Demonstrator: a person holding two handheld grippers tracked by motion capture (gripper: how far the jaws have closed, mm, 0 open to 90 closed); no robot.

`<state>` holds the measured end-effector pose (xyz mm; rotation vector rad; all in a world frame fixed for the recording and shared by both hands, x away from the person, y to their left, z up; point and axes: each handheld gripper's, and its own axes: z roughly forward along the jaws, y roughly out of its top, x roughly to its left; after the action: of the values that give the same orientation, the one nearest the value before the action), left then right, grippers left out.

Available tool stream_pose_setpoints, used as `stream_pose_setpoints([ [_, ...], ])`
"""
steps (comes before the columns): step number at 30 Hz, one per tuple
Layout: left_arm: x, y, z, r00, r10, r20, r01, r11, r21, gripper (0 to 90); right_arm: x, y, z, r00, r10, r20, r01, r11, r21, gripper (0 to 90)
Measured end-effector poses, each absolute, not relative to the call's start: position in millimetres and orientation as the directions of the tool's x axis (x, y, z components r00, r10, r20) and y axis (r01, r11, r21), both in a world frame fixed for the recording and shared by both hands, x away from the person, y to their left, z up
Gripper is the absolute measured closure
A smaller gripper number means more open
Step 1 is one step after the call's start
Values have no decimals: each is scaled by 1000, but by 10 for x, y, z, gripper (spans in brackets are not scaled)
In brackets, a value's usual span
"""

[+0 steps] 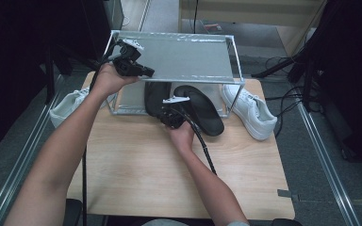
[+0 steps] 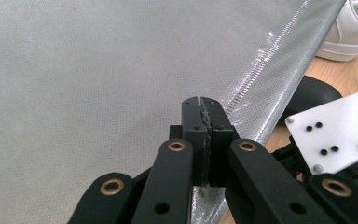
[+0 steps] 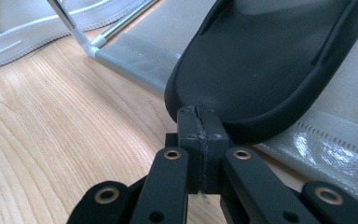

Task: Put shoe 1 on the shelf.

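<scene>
A metal shoe rack (image 1: 231, 61) with silver fabric shelves stands at the back of the wooden table (image 1: 136, 169). My left gripper (image 1: 147, 72) is shut and empty, over the left front of the top shelf (image 2: 98, 70), with its tips (image 2: 204, 105) near the shelf's front hem. Two black slippers lie at the lower shelf: one (image 1: 154, 96) under the top shelf, the other (image 1: 205, 110) sticking out onto the table. My right gripper (image 1: 164, 113) is shut with nothing in it, its tips (image 3: 199, 112) right at the heel rim of a black slipper (image 3: 270, 60).
A white sneaker (image 1: 68, 106) lies left of the rack and another (image 1: 250, 112) to its right. Cables trail from both grippers over the table. The rack's thin front leg (image 3: 70, 23) stands left of the right gripper.
</scene>
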<state>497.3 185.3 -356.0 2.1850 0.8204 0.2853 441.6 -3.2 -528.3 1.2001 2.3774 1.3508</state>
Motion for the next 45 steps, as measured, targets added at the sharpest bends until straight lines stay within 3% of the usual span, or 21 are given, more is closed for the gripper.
stream_pose_setpoints([
  [21,4989,1863,-3563,765,641,-72,476,-485,734,896,4036,-553,-5008,-740,642,203,506,331,797,900],
  [45,4985,1861,-3562,764,642,-67,475,-489,732,894,3807,-1449,-4925,-706,681,196,519,309,797,900],
])
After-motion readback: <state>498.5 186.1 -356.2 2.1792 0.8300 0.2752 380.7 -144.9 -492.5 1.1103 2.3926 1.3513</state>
